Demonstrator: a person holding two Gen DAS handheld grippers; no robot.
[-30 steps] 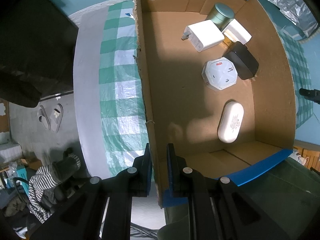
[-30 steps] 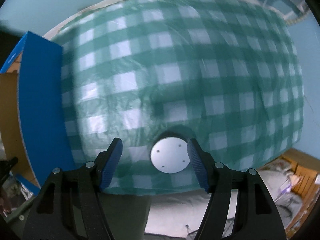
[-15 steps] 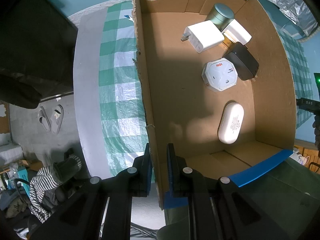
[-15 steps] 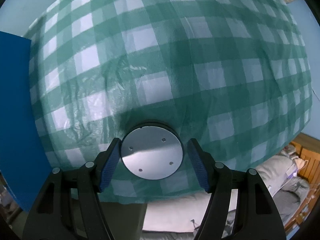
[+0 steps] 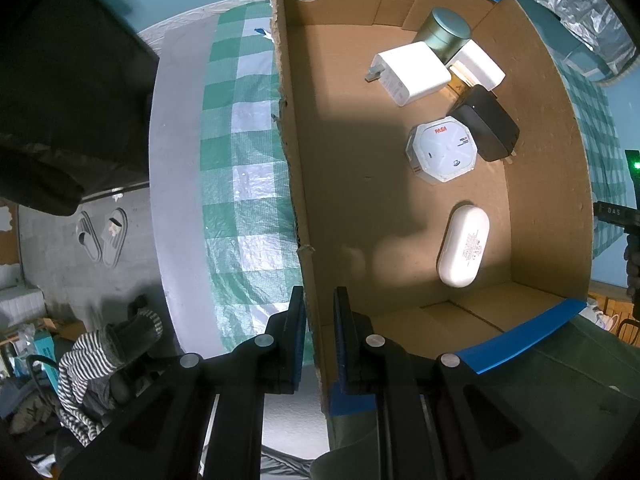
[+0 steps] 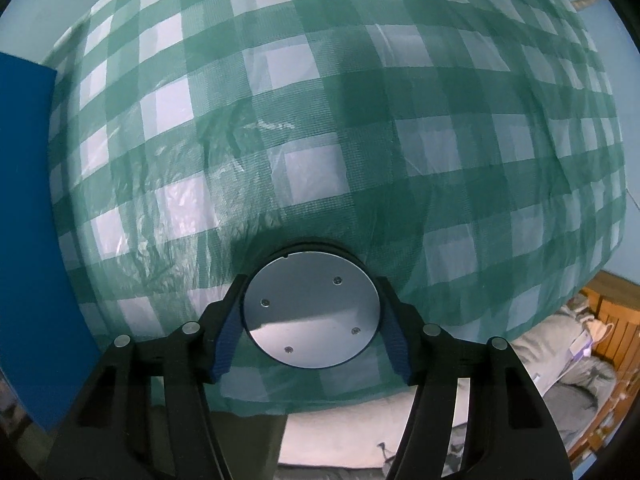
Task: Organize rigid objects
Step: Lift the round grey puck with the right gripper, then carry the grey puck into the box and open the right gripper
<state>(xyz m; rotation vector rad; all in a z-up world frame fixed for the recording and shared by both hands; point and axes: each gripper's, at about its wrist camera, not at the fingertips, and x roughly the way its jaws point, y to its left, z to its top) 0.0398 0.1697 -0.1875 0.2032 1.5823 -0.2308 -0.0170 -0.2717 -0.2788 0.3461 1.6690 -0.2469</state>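
My left gripper [image 5: 320,294] points down and is shut on the left wall of the cardboard box [image 5: 560,160]. On the box floor lie a white oval case [image 5: 464,246], a white octagonal box [image 5: 442,148], a black adapter [image 5: 486,128], a white charger [image 5: 412,68], a small white block [image 5: 478,62] and a green tin [image 5: 444,34]. In the right wrist view a round silver disc [image 6: 312,312] with small screws sits on the checked cloth. My right gripper [image 6: 312,320] straddles it with its jaws closing, and the blue pads [image 6: 230,332] touch the disc's sides.
The green and white checked tablecloth [image 6: 360,140] covers the table. The box's blue outer side [image 6: 24,220] stands left of the disc. The table's near edge [image 6: 360,404] runs just below the disc, with bedding beyond. Slippers [image 5: 104,236] lie on the floor at the left.
My right gripper has come down over the disc, which now fills the space between the pads, and the jaws have narrowed onto it. The left gripper and the box have not moved.
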